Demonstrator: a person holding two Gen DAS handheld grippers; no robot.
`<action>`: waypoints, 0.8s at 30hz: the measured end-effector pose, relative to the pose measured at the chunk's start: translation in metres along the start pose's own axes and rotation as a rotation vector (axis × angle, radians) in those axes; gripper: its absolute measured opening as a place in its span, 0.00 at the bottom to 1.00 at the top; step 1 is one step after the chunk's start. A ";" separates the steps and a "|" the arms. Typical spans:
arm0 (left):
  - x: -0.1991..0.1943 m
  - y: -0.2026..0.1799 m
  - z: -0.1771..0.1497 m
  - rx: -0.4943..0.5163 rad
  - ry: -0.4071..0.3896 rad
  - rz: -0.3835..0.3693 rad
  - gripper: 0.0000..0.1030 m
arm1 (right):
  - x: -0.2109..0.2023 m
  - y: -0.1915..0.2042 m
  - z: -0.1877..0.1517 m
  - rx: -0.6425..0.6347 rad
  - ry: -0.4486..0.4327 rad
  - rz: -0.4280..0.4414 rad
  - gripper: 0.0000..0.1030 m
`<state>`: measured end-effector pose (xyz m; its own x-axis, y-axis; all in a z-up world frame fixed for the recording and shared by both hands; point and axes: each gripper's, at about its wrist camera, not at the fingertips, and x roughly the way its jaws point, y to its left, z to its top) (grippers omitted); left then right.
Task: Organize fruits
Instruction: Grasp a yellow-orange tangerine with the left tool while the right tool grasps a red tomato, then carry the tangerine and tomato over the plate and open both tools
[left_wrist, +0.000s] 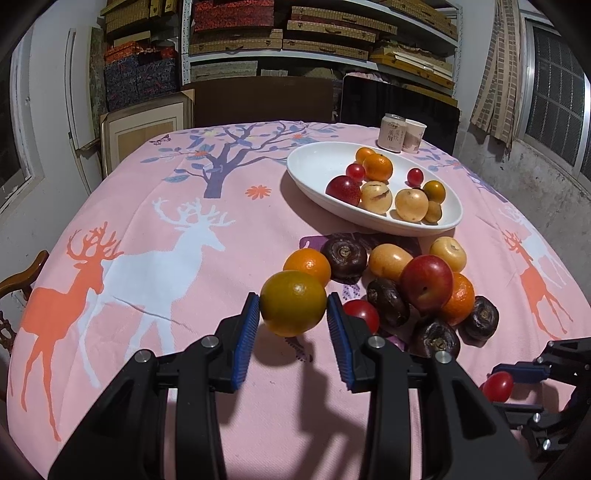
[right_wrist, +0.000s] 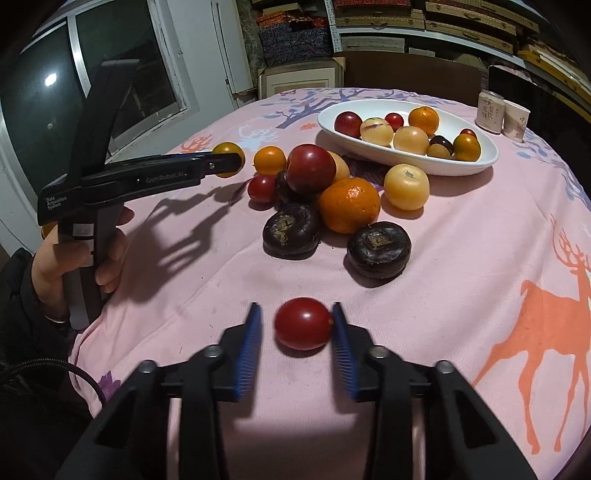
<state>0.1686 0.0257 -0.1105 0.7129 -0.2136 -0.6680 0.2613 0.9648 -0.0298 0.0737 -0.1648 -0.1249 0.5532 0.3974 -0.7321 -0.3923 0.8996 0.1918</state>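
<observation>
A: Left gripper (left_wrist: 292, 314) status?

B: I've got it clamped on the greenish-yellow citrus (left_wrist: 293, 307), both blue pads pressing, fruit lifted off the cloth, just in front of the fruit pile (left_wrist: 399, 284).

A: Right?

B: My right gripper (right_wrist: 295, 325) is narrowed around a red cherry tomato (right_wrist: 303, 324) lying on the pink tablecloth (right_wrist: 461, 258). One pad touches, the other shows a gap, so no grip. It sits nearer me than the pile.

A: Dish?

B: White oval dish (left_wrist: 317, 166) is beyond the pile, already holding fruit.
</observation>
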 end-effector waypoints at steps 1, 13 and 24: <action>0.001 0.001 0.000 -0.003 0.003 0.002 0.36 | 0.000 -0.002 -0.001 0.009 -0.003 0.008 0.31; 0.003 0.012 -0.001 -0.055 0.016 0.011 0.36 | -0.014 -0.017 -0.005 0.079 -0.072 0.020 0.30; -0.018 -0.010 0.006 0.017 -0.009 -0.010 0.36 | -0.058 -0.067 0.016 0.172 -0.206 -0.060 0.30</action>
<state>0.1566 0.0190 -0.0937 0.7159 -0.2251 -0.6610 0.2798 0.9598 -0.0238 0.0795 -0.2457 -0.0849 0.7166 0.3549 -0.6004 -0.2333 0.9332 0.2731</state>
